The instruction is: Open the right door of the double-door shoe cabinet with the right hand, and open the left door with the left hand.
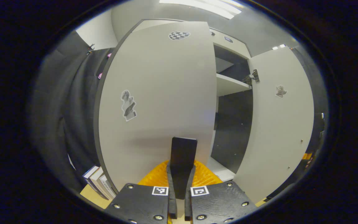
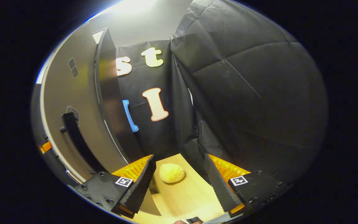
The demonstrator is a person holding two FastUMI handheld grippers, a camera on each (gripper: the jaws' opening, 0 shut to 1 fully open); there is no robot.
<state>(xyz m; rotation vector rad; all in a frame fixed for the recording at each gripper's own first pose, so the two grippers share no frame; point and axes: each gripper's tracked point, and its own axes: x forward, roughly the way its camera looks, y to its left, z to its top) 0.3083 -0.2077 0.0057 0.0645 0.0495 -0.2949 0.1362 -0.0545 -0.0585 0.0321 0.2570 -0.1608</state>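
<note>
In the left gripper view, your left gripper (image 1: 182, 189) is clamped on the dark handle (image 1: 183, 154) of the left door (image 1: 157, 102), both fingers pressing its sides. That door is swung partly out toward you. To its right the shoe cabinet (image 1: 228, 85) stands open, a pale shelf across its dark inside. Farther right, the right door (image 1: 280, 124) is swung wide. Some books (image 1: 99, 183) stand at the near left, low beside the left door.

In the right gripper view, your right gripper (image 2: 180, 183) is spread wide, holding nothing. The right door (image 2: 73, 109) stands at the left, its dark handle (image 2: 76, 140) apart from your fingers. A round yellowish bun (image 2: 172, 173) lies on the wooden floor (image 2: 185, 196), just beyond the fingers.
</note>
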